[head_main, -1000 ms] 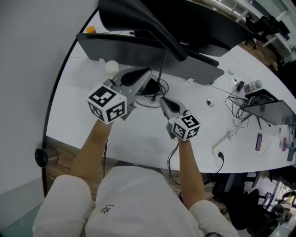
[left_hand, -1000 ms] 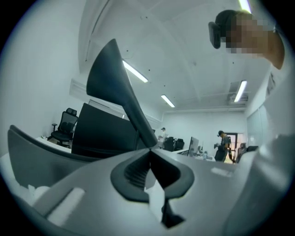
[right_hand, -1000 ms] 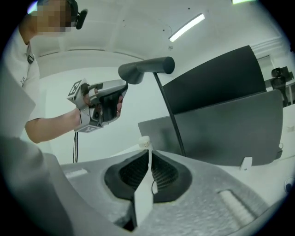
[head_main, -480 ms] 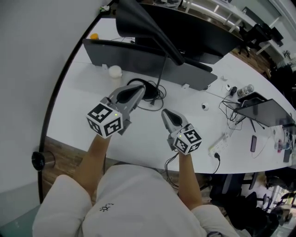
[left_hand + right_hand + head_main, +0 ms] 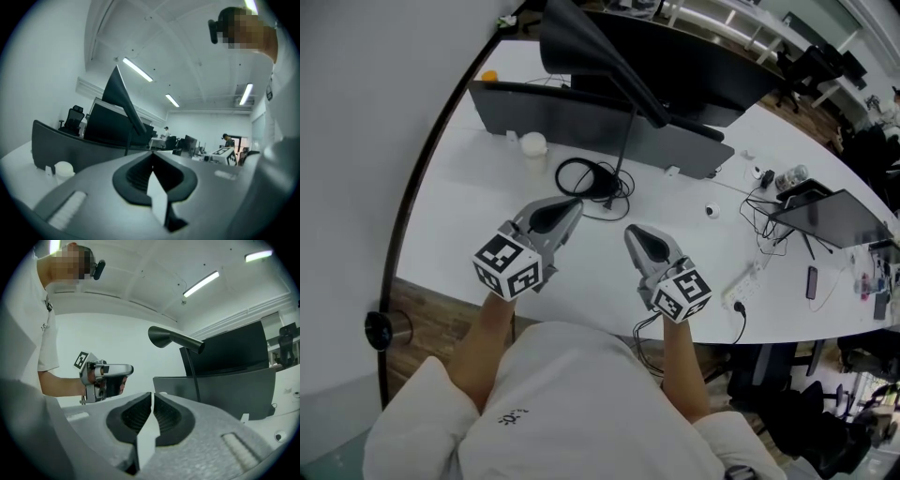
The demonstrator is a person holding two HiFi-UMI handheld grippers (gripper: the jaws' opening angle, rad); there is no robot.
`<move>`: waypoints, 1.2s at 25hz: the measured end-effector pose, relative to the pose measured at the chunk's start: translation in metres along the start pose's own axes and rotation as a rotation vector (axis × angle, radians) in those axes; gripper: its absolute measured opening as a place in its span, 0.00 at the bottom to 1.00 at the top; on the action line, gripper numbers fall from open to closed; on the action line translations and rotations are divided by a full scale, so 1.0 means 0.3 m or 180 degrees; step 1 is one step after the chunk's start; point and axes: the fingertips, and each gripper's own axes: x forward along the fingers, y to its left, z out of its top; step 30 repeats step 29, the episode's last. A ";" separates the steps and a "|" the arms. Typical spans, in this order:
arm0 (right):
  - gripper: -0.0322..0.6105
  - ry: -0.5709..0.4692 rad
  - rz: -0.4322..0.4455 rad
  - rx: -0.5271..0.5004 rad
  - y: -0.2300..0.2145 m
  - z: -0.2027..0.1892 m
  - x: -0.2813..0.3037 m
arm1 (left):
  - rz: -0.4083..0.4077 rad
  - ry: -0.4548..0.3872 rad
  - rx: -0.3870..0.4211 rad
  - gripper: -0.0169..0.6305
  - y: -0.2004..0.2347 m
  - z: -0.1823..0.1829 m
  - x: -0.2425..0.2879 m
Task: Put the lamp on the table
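Lamp with a black cone shade and a thin black stem [image 5: 577,42] is standing on the white curved table [image 5: 450,206], just in front of the dark grey divider panel [image 5: 581,112]. Its shade is leaning out over the panel's top edge. A loop of black cable [image 5: 586,178] is lying on the table at the foot of the stem, on the person's side of the panel.

The placing looks done, so the step in hand is probably getting both tools clear. Doing that well likely means keeping them level and drawing them straight away from the panel. They should be staying wide of the thin stem and the cable loop, since a snag on either could be tipping the lamp.

The left gripper [image 5: 572,204] is hovering over the table on the person's side of the panel, well apart from it. Its jaws are pressed together on nothing, as the left gripper view shows [image 5: 151,161]. The right gripper [image 5: 630,232] is hanging further from the panel still, near the table's front edge. Its jaws are also pressed together and pinching nothing [image 5: 152,399]. Neither is touching the lamp or the cable.
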 end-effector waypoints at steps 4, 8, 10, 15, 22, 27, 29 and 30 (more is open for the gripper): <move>0.07 -0.0004 -0.0026 0.0013 0.020 -0.005 -0.023 | -0.0011 0.0072 -0.0030 0.02 -0.028 -0.050 -0.034; 0.07 -0.0029 -0.0068 0.0002 0.027 0.008 -0.044 | 0.0004 0.0118 -0.0059 0.02 -0.042 -0.100 -0.054; 0.07 -0.0054 -0.0080 -0.0008 0.034 0.021 -0.052 | 0.0004 0.0147 -0.0081 0.02 -0.045 -0.118 -0.063; 0.07 -0.0104 -0.0104 -0.0024 0.033 0.044 -0.064 | -0.0009 0.0163 -0.0096 0.02 -0.049 -0.135 -0.066; 0.07 -0.0089 -0.0099 0.0000 0.045 0.034 -0.067 | -0.0099 0.0157 -0.0144 0.02 -0.061 -0.136 -0.069; 0.07 -0.0072 -0.0120 -0.0016 0.043 0.036 -0.074 | -0.0092 0.0173 -0.0114 0.02 -0.059 -0.133 -0.066; 0.07 -0.0073 -0.0128 -0.0020 0.040 0.038 -0.075 | -0.0085 0.0181 -0.0097 0.02 -0.057 -0.134 -0.064; 0.07 -0.0073 -0.0128 -0.0020 0.040 0.038 -0.075 | -0.0085 0.0181 -0.0097 0.02 -0.057 -0.134 -0.064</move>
